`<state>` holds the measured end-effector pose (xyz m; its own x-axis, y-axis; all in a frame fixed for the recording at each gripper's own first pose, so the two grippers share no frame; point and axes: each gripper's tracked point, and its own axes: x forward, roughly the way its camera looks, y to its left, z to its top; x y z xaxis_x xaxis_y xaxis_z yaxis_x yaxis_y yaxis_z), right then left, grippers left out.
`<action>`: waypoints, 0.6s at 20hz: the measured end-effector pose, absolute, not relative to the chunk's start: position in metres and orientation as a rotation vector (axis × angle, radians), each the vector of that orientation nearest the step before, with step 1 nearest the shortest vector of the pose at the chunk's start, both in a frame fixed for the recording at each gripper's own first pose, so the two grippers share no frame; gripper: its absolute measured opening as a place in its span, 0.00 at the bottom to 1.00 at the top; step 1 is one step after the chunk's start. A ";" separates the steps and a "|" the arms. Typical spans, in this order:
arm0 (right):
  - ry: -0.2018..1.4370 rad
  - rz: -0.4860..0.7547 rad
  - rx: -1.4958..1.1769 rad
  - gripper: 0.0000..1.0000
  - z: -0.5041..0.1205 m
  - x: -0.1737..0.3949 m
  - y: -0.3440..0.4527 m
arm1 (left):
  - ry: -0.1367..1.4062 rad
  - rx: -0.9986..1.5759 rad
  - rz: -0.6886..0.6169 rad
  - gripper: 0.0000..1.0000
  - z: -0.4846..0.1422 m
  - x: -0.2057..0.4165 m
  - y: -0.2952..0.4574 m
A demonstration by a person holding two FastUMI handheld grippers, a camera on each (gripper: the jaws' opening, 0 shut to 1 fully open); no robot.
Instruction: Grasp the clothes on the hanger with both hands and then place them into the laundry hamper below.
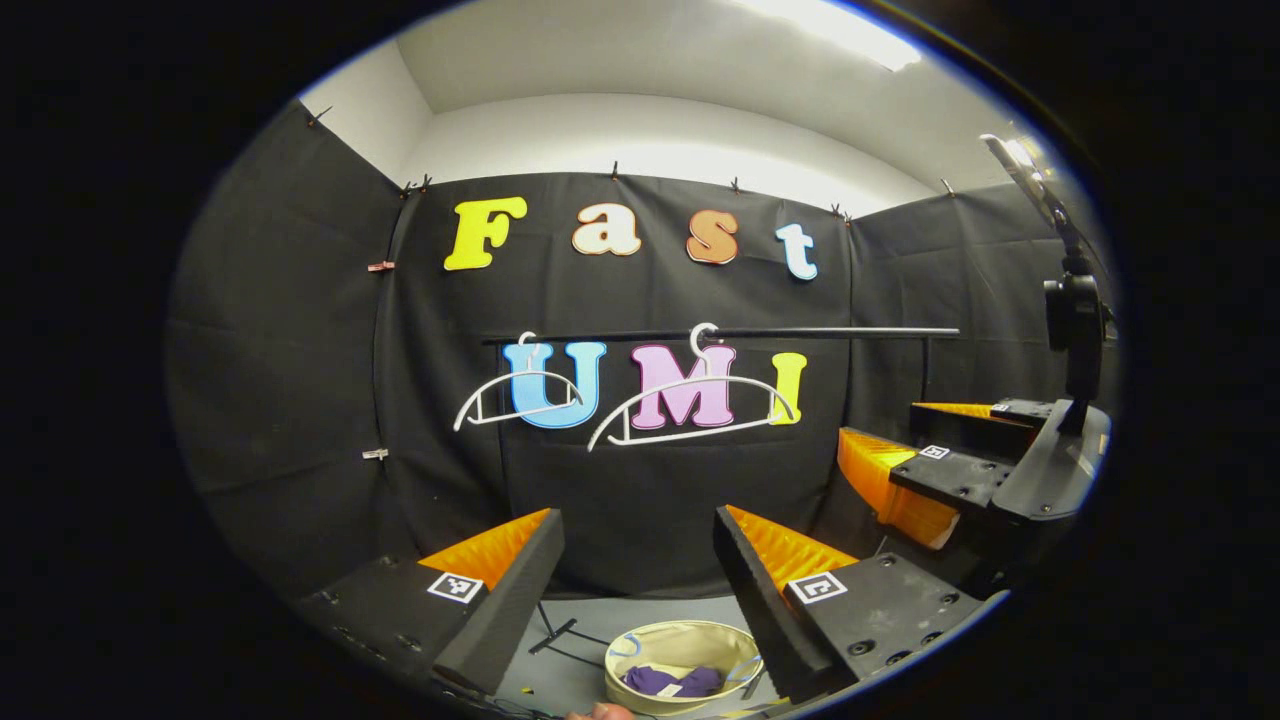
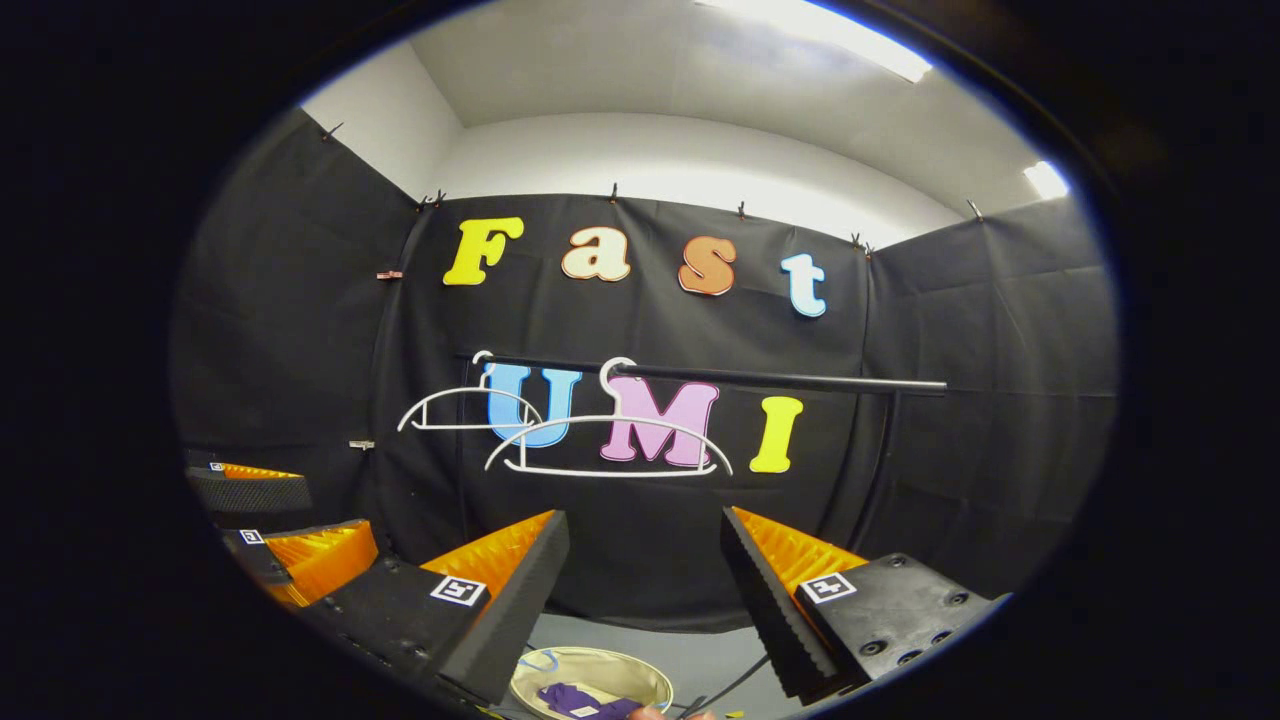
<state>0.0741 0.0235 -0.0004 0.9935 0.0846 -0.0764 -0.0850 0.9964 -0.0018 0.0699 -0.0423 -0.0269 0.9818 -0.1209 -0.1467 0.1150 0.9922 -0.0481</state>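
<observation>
Below the rail (image 1: 720,333), purple clothes (image 1: 672,681) lie in the hamper (image 1: 640,640), both hangers (image 1: 690,410) bare. I judge the task done, so each hand-held gripper, left (image 1: 637,560) and right (image 2: 645,560), stands apart.

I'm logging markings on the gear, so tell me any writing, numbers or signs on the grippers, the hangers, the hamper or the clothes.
On the left gripper, square markers: black-and-white code patterns, no words.
On the right gripper: same patterns, no words.
White tag on the purple garment in the hamper: too small to read.
White hangers: no writing visible.
</observation>
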 end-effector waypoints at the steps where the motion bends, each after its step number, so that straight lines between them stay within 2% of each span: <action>1: 0.084 0.088 0.001 0.98 -0.002 0.074 0.024 | 0.150 -0.037 -0.120 0.95 -0.027 0.069 -0.043; 5: 0.098 0.087 0.023 0.98 -0.006 0.072 0.022 | 0.150 -0.037 -0.120 0.95 -0.026 0.066 -0.043; 6: 0.099 0.087 0.024 0.98 -0.006 0.073 0.022 | 0.150 -0.036 -0.118 0.92 -0.027 0.066 -0.043; 7: 0.099 0.087 0.022 0.98 -0.006 0.074 0.022 | 0.152 -0.034 -0.118 0.95 -0.028 0.066 -0.043; 10: 0.100 0.087 0.021 0.98 -0.008 0.072 0.022 | 0.161 -0.032 -0.115 0.95 -0.030 0.065 -0.043; 12: 0.106 0.091 0.022 0.98 -0.011 0.070 0.022 | 0.165 -0.032 -0.116 0.92 -0.031 0.065 -0.045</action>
<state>0.0698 0.0223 -0.0107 0.9903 0.0915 -0.1045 -0.0892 0.9957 0.0262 0.0645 -0.0448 -0.0313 0.9798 -0.1175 -0.1618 0.1123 0.9928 -0.0411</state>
